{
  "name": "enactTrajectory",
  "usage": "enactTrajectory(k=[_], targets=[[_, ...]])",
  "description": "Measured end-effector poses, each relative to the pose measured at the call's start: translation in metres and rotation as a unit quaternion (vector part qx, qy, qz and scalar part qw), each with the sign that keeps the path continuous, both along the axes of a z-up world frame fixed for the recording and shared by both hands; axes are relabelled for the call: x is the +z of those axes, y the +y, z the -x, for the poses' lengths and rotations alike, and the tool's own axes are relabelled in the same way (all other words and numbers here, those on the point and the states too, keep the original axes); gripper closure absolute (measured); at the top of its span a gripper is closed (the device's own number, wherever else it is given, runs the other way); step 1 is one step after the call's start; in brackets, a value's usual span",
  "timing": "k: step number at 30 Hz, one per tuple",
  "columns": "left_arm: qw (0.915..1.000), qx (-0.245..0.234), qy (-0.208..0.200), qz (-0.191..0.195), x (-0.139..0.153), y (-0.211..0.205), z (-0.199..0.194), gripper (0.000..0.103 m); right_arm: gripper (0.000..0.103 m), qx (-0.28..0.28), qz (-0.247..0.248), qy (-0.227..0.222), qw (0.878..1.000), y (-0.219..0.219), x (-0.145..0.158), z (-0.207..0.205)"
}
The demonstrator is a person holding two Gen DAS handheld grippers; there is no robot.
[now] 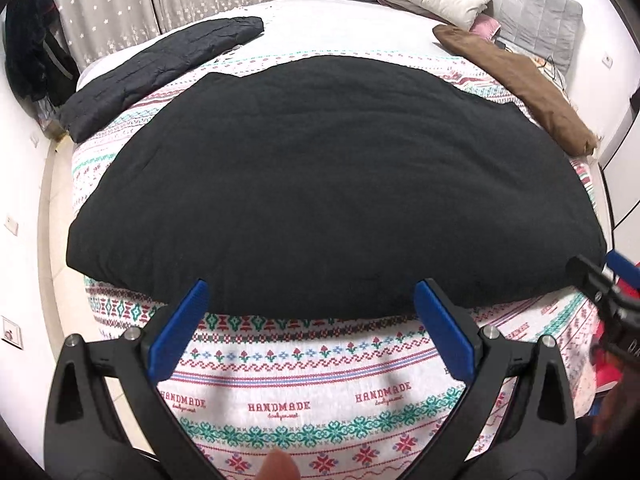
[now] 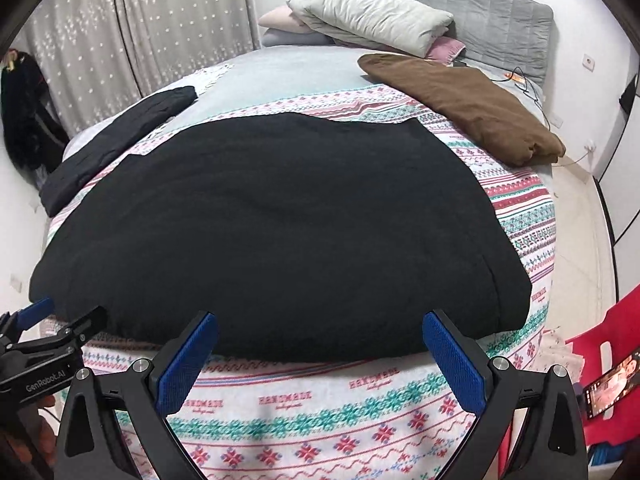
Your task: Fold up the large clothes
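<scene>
A large black garment (image 1: 320, 184) lies spread flat on the patterned bedspread (image 1: 320, 404); it also shows in the right wrist view (image 2: 280, 232). My left gripper (image 1: 312, 300) is open and empty, just above the garment's near edge. My right gripper (image 2: 320, 334) is open and empty, also at the near edge, further right. The right gripper shows at the right edge of the left wrist view (image 1: 600, 276), and the left gripper shows at the left edge of the right wrist view (image 2: 60, 320).
A folded dark garment (image 1: 160, 72) lies at the far left of the bed, a folded brown garment (image 1: 516, 84) at the far right. Pillows (image 2: 368, 16) are piled by the headboard. A red chair (image 2: 616, 344) with a phone (image 2: 612, 384) stands right of the bed.
</scene>
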State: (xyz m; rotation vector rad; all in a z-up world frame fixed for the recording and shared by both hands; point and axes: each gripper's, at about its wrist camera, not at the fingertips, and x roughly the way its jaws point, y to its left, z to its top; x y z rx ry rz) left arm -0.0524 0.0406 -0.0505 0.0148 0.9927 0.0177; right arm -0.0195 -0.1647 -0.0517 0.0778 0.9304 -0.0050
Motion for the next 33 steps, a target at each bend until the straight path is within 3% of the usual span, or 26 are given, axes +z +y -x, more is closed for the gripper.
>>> enactTrajectory(k=[33], targets=[[0.9994,-0.004,0.024,0.024,-0.006,0.005,0.002,0.001,0.0,0.027,0.011,0.016,0.999,0.015,-0.007,-0.001]])
